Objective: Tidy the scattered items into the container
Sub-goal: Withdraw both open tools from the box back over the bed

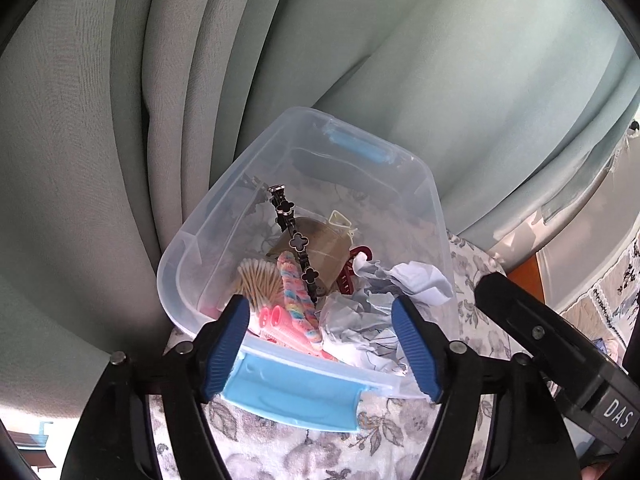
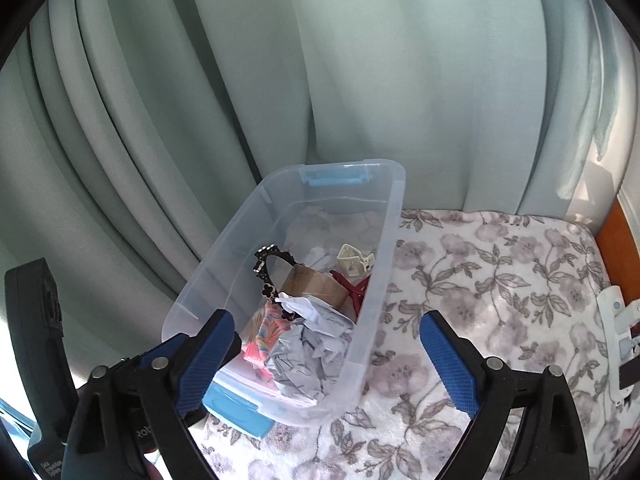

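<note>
Your clear plastic container [image 1: 424, 216] sits on a floral blanket [image 2: 500, 280], pushed up against pale green curtains [image 1: 360, 40]. Inside it lie crumpled white paper [image 1: 360, 320], a roll of brown tape [image 1: 320, 248], a black clover-charm headband [image 1: 296, 240], a red hair claw [image 1: 350, 272], a cream hair claw [image 2: 354, 258], cotton swabs [image 1: 258, 276], pink hair rollers [image 1: 280, 328] and a pastel scrunchie [image 1: 294, 288].

Your left gripper [image 1: 320, 344] stands wide over the near rim by the blue latch [image 1: 292, 396], nothing between its pads. Your right gripper [image 2: 326, 360] is spread wider still, straddling the container's right wall without pressing it.

From the left camera, the right tool's black body [image 1: 560, 352] crowds in on the right; its label reads "DAS". A white device [image 2: 618, 328] lies at the blanket's right edge, beside an orange-brown wooden edge [image 2: 612, 232]; its print is too small to read.
</note>
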Available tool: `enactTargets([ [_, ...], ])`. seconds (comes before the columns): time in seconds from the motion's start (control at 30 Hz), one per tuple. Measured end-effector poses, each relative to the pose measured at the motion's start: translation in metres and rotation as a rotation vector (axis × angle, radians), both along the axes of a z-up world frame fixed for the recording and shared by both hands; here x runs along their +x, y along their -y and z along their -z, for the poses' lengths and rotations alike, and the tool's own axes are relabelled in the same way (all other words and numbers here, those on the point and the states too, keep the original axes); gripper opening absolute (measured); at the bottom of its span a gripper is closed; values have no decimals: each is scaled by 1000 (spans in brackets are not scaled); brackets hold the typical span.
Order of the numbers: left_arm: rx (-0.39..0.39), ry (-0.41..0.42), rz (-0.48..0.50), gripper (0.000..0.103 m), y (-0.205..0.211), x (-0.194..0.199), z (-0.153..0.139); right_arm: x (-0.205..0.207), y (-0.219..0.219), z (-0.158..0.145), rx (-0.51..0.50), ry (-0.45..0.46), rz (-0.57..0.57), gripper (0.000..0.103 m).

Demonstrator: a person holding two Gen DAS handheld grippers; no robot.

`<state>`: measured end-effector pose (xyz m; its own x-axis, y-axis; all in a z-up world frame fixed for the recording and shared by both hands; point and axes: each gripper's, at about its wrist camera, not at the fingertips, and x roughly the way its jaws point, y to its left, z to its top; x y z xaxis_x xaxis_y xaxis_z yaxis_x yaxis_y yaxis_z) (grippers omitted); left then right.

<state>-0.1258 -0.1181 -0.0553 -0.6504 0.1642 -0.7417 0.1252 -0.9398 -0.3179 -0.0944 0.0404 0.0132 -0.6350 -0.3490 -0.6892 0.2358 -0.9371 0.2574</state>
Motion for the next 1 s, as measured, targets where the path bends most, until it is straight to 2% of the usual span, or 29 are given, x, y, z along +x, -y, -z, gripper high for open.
enactTargets([
  [0.23, -57, 13, 4, 80, -17, 9, -9, 17, -22, -3, -14, -15, 22, 103],
  [0.37, -96, 13, 11, 89, -29, 15, -14, 25, -37, -3, -29, -18, 42, 103],
  [0.63, -159, 23, 29, 90, -54, 23, -21, 41, -63, 3, -10, 5, 80, 103],
  [1.0, -211, 26, 77, 90, -88, 36, -25, 59, -96, 11, -58, 50, 123, 103],
])
